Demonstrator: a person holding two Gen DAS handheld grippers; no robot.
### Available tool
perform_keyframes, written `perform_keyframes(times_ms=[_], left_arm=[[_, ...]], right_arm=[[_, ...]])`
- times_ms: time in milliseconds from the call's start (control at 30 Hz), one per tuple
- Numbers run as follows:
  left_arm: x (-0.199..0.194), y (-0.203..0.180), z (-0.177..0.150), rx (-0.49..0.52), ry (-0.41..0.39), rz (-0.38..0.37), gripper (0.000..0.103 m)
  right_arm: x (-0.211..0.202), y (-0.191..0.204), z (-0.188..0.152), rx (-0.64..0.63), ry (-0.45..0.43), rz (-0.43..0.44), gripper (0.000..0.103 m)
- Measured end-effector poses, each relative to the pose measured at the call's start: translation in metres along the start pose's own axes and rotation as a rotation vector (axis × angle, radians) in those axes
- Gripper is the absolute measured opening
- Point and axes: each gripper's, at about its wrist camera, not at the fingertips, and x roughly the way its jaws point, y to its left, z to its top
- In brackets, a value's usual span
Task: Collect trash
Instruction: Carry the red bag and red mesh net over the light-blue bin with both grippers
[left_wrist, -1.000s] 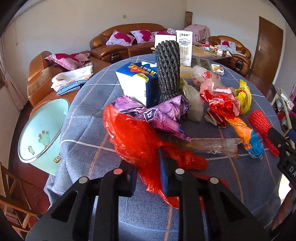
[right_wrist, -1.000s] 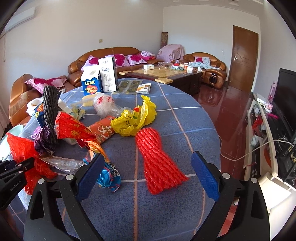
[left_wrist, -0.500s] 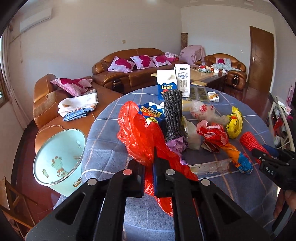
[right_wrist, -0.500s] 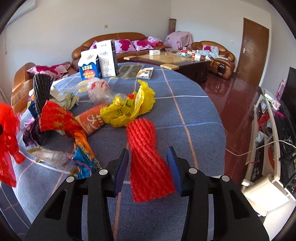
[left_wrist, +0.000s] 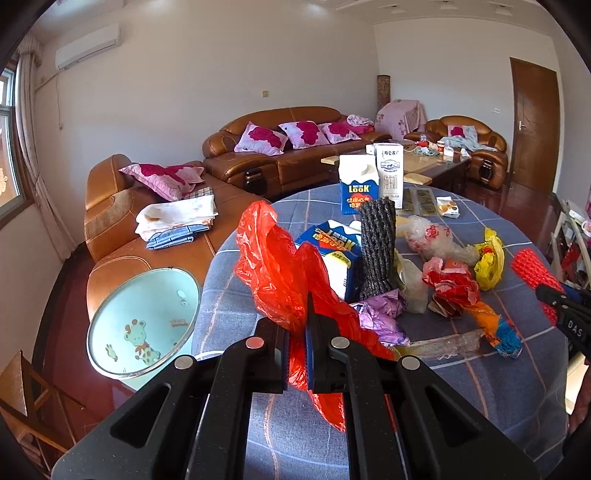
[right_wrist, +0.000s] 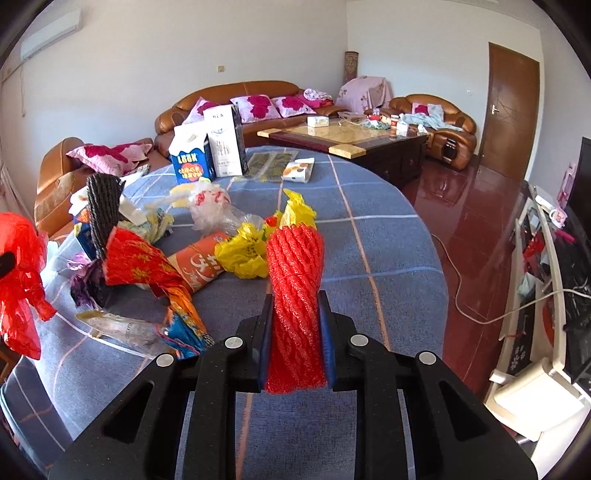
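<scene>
Pale-blue plastic bin (left_wrist: 142, 325) with giraffe print, far left on floor beside table (left_wrist: 461, 391); interior bare as far as visible. Judged: no trash deposited yet.

Left gripper (left_wrist: 297, 332) nearly closed, clamping red plastic bag (left_wrist: 280, 269); bag raised off the cloth, tail hanging below the jaws. Positioned over table's left edge, near bin but not above it.

Remaining on blue checked tablecloth, left to right in left wrist view: blue LOOK carton lying on its side (left_wrist: 332, 251), dark foam net sleeve (left_wrist: 376, 247) standing upright against it, crumpled purple wrapper (left_wrist: 380, 314) in front, clear plastic bag with red print (left_wrist: 432, 236), red-and-orange snack wrapper (left_wrist: 465, 295), yellow bag (left_wrist: 489, 258). Flat clear wrapper (left_wrist: 443, 343) near front edge. Two upright milk cartons (left_wrist: 369, 181) and small packet (left_wrist: 447, 206) at far side; trash status not determinable.

Right gripper (right_wrist: 295, 339) closed partway on red foam net sleeve (right_wrist: 295, 280), pads pressing both sides; lower end between the jaws, upper end leaning toward yellow bag. Contact with cloth not determinable.

Progress judged early: two items in hand, none binned, most of pile untouched. Next, by judgement: carry both to bin, release, return for remainder.
</scene>
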Motion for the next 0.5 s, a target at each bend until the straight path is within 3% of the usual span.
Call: perform_keyframes(times_ms=[500], left_arm=[[0.006,0.042,0.018,-0.005,0.004,0.230,0.006]], right_arm=[[-0.028,0.071,0.051,-0.106,-0.129,0.176,0.022]])
